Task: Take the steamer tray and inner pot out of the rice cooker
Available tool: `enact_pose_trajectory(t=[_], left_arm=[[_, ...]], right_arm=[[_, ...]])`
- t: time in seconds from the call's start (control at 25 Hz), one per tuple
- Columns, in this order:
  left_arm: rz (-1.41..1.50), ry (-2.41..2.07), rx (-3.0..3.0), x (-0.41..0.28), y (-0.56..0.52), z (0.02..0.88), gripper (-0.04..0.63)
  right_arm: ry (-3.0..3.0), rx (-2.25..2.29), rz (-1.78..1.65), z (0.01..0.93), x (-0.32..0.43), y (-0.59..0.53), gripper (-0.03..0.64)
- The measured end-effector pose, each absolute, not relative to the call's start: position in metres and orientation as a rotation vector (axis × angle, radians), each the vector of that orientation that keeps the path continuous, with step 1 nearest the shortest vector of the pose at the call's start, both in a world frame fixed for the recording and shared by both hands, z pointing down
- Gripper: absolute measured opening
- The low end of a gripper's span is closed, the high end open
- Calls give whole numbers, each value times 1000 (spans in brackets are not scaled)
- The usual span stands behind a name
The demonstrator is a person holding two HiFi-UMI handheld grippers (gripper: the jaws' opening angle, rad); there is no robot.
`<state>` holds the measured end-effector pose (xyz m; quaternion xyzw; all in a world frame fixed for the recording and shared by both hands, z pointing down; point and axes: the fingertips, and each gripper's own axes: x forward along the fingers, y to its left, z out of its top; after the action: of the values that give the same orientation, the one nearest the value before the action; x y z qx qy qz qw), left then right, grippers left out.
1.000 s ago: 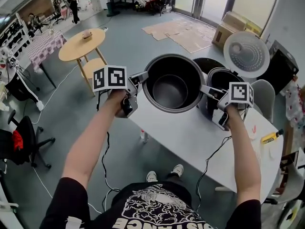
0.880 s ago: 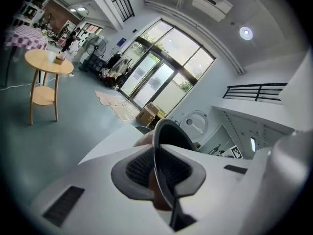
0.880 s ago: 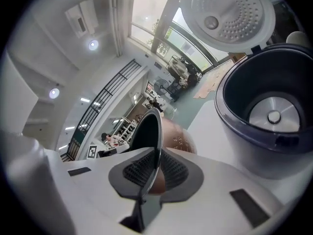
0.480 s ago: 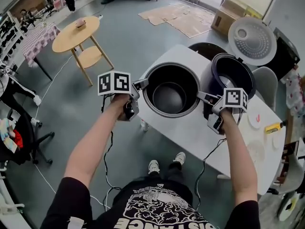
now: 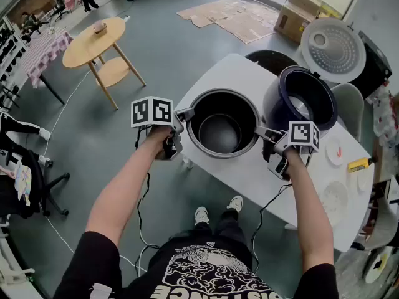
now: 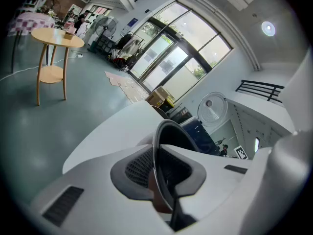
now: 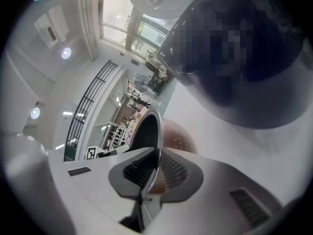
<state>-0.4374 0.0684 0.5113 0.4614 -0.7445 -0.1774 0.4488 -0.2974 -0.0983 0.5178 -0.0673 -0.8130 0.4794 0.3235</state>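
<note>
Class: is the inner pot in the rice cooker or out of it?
Out. The inner pot is beside the open rice cooker, over the table, its rim pinched by the left gripper and right gripper.

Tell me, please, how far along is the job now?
Done: the inner pot is out of the open rice cooker. In hand: left tool and right tool grip its rim over the white table. Left: set it down, let go; I cannot identify the steamer tray.
</note>
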Motion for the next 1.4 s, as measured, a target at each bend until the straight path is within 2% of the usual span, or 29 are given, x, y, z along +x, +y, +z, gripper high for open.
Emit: enact_pose_trajectory(t=[0.48, 0.76, 1.0, 1.4], left_arm=[[-427, -1874, 1188, -439, 65, 512, 52], [-225, -1980, 1177, -445, 74, 504, 101], [-96, -2129, 1170, -462, 86, 467, 103], [-52, -2189, 1516, -383, 2, 360, 100]], right_arm=[[-2107, -174, 1232, 524, -297, -97, 57], [-2122, -145, 1101, 517, -293, -96, 75], [-2197, -88, 1009, 489, -284, -93, 84], [-2373, 71, 786, 422, -222, -125, 81]])
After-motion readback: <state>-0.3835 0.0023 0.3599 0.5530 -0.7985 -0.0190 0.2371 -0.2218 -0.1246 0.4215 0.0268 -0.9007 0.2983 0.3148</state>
